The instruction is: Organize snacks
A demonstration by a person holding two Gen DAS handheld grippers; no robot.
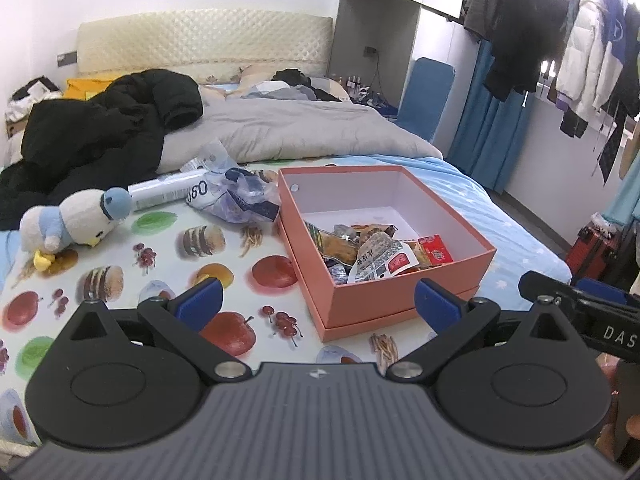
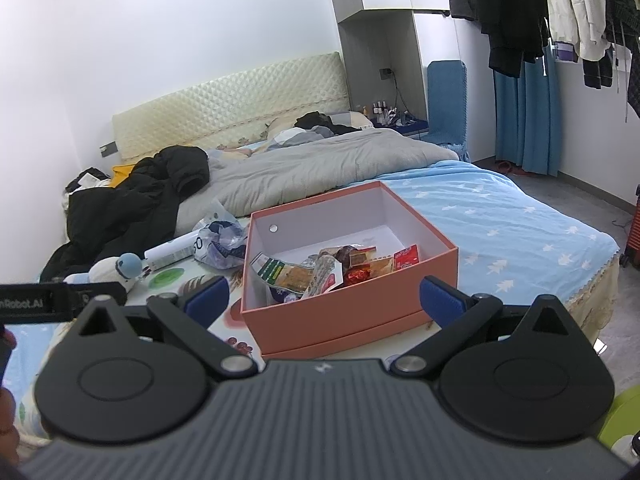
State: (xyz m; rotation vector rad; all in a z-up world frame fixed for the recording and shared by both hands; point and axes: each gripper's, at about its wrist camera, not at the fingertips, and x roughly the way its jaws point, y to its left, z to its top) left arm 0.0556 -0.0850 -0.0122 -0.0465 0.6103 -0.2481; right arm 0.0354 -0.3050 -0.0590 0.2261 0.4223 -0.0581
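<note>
An open salmon-pink box [image 1: 408, 296] sits on the bed on a fruit-print cloth [image 1: 160, 256]. Several snack packets [image 1: 372, 250] lie in its near-left corner. The box [image 2: 352, 308] and snack packets [image 2: 320, 268] also show in the right wrist view. My left gripper [image 1: 320, 304] is open and empty, held back in front of the box. My right gripper [image 2: 324, 300] is open and empty, also just in front of the box. Part of the right gripper [image 1: 580, 312] shows at the right in the left wrist view.
A crumpled plastic bag [image 1: 236, 196], a white cylinder [image 1: 168, 190] and a plush penguin [image 1: 76, 220] lie left of the box. A black coat [image 1: 104, 128] and grey duvet [image 1: 300, 132] cover the far bed. Clothes [image 1: 560, 40] hang at right, with a red suitcase [image 1: 596, 252] beside the bed.
</note>
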